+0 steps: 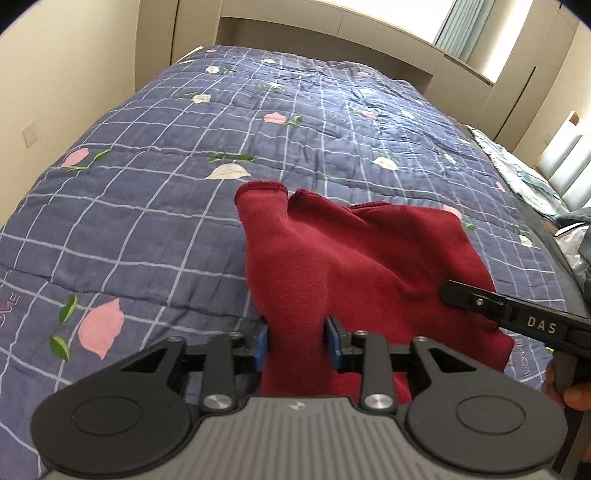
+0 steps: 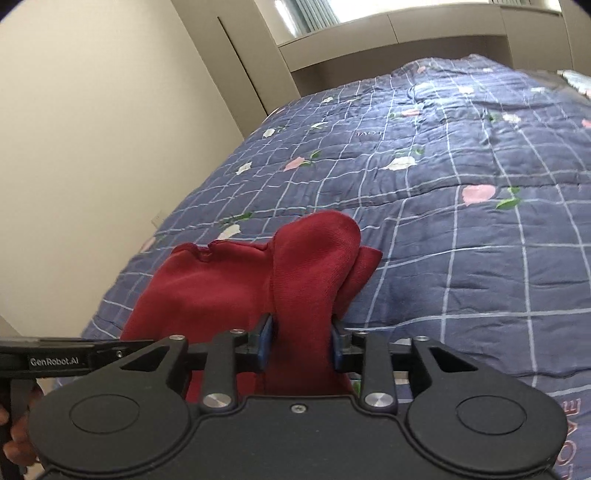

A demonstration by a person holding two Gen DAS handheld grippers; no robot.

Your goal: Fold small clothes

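Observation:
A dark red knit garment [image 1: 369, 258] lies bunched on the bed's blue checked quilt [image 1: 147, 221]. My left gripper [image 1: 297, 341] has a thick fold of the garment's near edge between its blue pads [image 1: 261, 345], and the cloth fills the gap and touches both. In the right wrist view the same red garment [image 2: 221, 288] rises in a hump. My right gripper [image 2: 301, 345] holds another fold the same way, with cloth against both pads. The right gripper's finger [image 1: 480, 299] reaches onto the garment's right side. The left gripper's body [image 2: 55, 360] shows at the left edge.
The quilt with pink and white flowers covers the whole bed. Beige walls [image 2: 92, 147] and a built-in headboard shelf [image 1: 332, 33] stand beyond it. A second patterned bedding piece [image 1: 517, 170] lies along the bed's right side. A hand [image 2: 18, 446] grips the left tool's handle.

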